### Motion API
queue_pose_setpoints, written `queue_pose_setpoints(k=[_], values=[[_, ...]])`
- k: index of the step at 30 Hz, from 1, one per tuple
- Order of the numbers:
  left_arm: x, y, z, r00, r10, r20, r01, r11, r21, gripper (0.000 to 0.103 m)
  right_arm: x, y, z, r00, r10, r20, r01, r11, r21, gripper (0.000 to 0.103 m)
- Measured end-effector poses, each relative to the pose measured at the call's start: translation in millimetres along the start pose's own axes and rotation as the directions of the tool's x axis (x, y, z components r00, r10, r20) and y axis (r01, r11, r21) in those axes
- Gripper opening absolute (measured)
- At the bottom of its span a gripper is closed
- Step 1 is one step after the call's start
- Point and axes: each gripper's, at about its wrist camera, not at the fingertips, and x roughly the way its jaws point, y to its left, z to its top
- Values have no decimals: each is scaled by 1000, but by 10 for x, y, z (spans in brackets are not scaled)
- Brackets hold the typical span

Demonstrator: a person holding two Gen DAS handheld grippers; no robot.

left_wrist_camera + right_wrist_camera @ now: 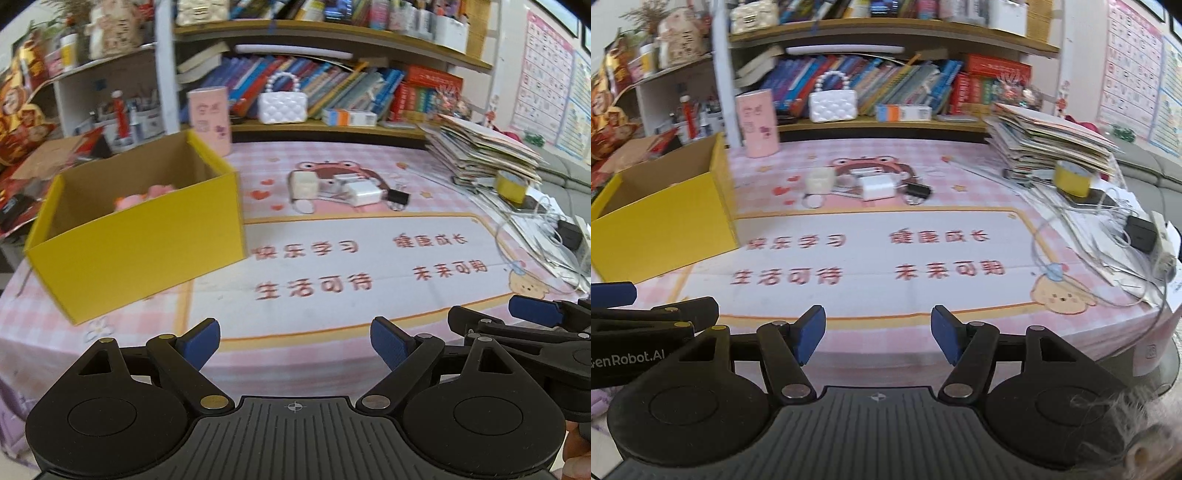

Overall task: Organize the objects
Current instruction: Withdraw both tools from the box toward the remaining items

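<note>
side-by-side wrist views, sharing table [332, 258]

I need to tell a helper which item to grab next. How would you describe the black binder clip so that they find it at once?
Start at the pink checked tablecloth, at the cartoon frog print beyond the red writing. A row of small items lies there, right of the yellow box. The black binder clip ends it on the right, beside the white charger: the only black piece.

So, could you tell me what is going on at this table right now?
A person holds two grippers above the near edge of the pink tablecloth; the left gripper and right gripper are both open and empty. A yellow cardboard box holds something pink. A white charger, cream cube and black binder clip lie loose on the cloth.
</note>
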Motion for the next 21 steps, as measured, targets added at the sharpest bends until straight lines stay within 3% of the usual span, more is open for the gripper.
queue_pose_setpoints(k=[8,21], values=[[326,-196,211,999,-23,-27,23,1000,13,91,279,-264,192,999,-30,-29,31,999,11,63],[878,-318,559,998,-2,-66,-1,999,-36,90,881,-464,587,997,-1,-82,-1,1000,-27,64]])
